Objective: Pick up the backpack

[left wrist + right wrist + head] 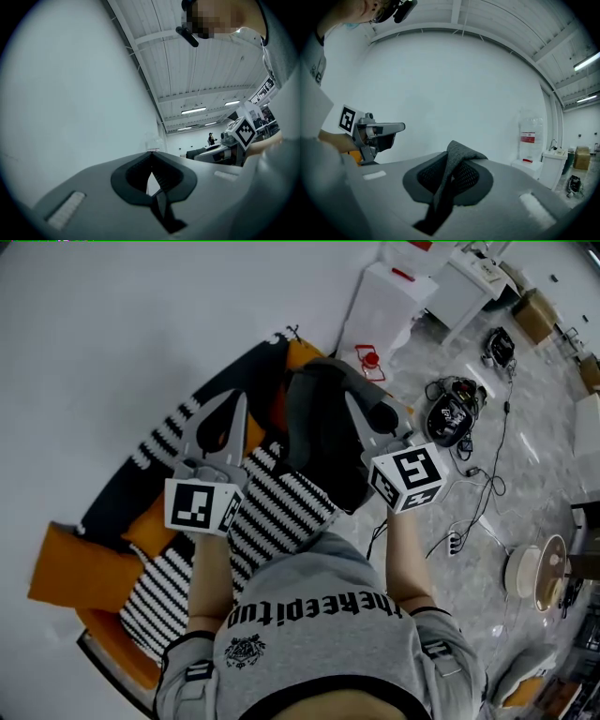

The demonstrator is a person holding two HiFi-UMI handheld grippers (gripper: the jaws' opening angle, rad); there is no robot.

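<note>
A dark grey backpack (323, 442) hangs in front of me, above the sofa. My right gripper (354, 401) reaches into its top. In the right gripper view this gripper (451, 161) is shut on a dark grey woven strap (460, 151) of the backpack, which runs up between the pads and folds over the tips. To the left of the backpack and apart from it, my left gripper (241, 399) hovers over the cushions. In its own view the left gripper (151, 155) has its tips together and nothing shows between them. Each gripper shows in the other's view: the left gripper (377, 131), the right gripper (234, 140).
Below lies a sofa with orange cushions (70, 568) and a black-and-white striped cushion (277, 512), against a white wall (112, 324). On the floor to the right are tangled cables (459, 409), white boxes (384, 306) and a round device (534, 573). A water bottle (528, 138) stands on a dispenser.
</note>
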